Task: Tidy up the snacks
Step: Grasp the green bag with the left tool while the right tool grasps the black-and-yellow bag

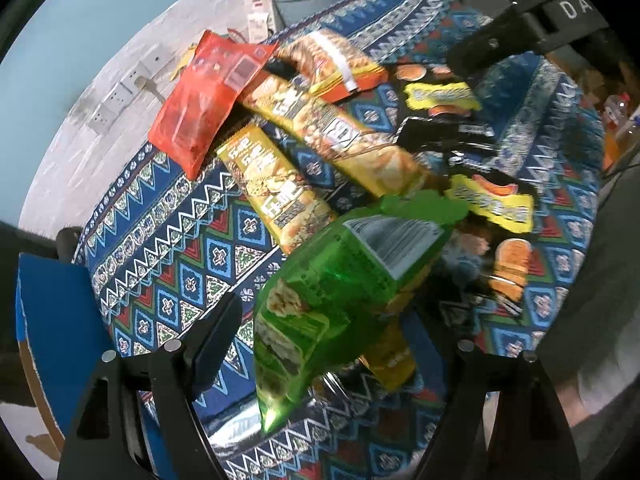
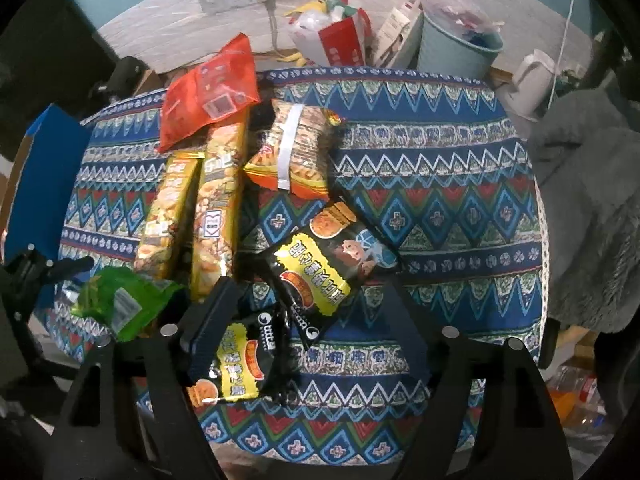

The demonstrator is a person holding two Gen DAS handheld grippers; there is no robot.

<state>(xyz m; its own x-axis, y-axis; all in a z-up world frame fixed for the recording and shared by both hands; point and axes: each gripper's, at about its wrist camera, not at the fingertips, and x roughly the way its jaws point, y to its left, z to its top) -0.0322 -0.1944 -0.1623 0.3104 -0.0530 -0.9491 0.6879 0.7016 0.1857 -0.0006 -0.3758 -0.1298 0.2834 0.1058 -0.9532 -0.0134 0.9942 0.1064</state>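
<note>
Snack packets lie on a patterned blue cloth (image 2: 420, 168). A green packet (image 1: 336, 304) lies between the wide-open fingers of my left gripper (image 1: 320, 328); neither finger touches it. It also shows at the left in the right wrist view (image 2: 120, 300). Two long yellow packets (image 1: 276, 188) (image 2: 216, 208), a red packet (image 1: 204, 96) (image 2: 208, 88) and an orange-yellow packet (image 1: 336, 64) (image 2: 296, 148) lie behind. My right gripper (image 2: 312, 320) is open over two black-and-yellow packets (image 2: 320, 264) (image 2: 232, 364); its left finger (image 2: 208, 328) rests by the nearer one.
A light blue bin (image 2: 456, 44), a red-and-white bag (image 2: 340, 40) and a white jug (image 2: 532, 80) stand behind the cloth by the wall. A grey fleece (image 2: 592, 208) lies at the right. A blue box (image 2: 36, 184) stands at the left edge.
</note>
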